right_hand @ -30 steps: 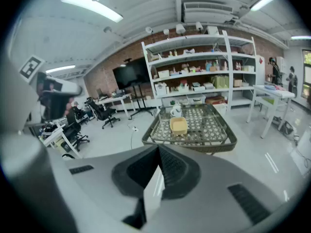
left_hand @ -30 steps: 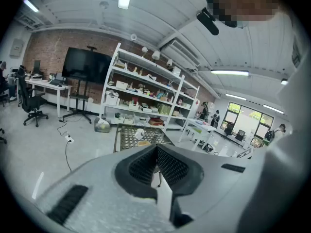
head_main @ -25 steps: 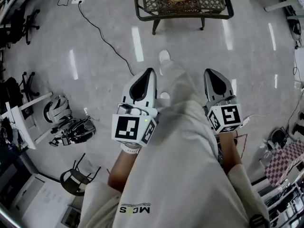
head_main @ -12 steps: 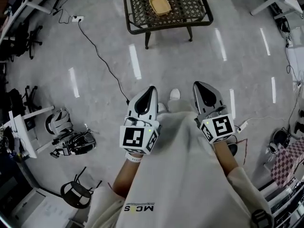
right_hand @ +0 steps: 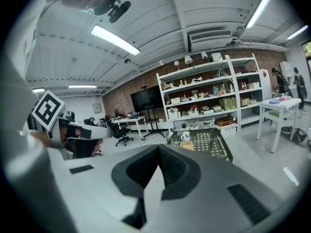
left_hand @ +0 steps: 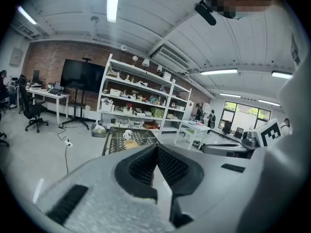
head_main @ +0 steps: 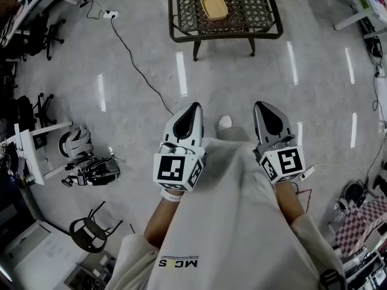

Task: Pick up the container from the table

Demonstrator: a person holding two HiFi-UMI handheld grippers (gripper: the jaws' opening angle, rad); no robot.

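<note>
The container (head_main: 214,6) is a shallow tan tray lying on a dark lattice metal table (head_main: 242,26) at the top of the head view, far ahead of me. It also shows small in the left gripper view as the tan container (left_hand: 130,143) and in the right gripper view as the container (right_hand: 186,145). My left gripper (head_main: 192,107) and right gripper (head_main: 260,106) are held side by side at waist height, both pointing toward the table. Both are shut with nothing between the jaws.
A black cable (head_main: 136,65) runs across the grey floor from a power strip (head_main: 109,15). A white mug (right_hand: 185,136) stands behind the container. Office chairs, a stool (head_main: 87,231) and gear crowd the left side. Shelving (left_hand: 138,101) stands behind the table.
I have walked toward the table; more of its top and the container have come into view. Both grippers stayed shut and side by side.
</note>
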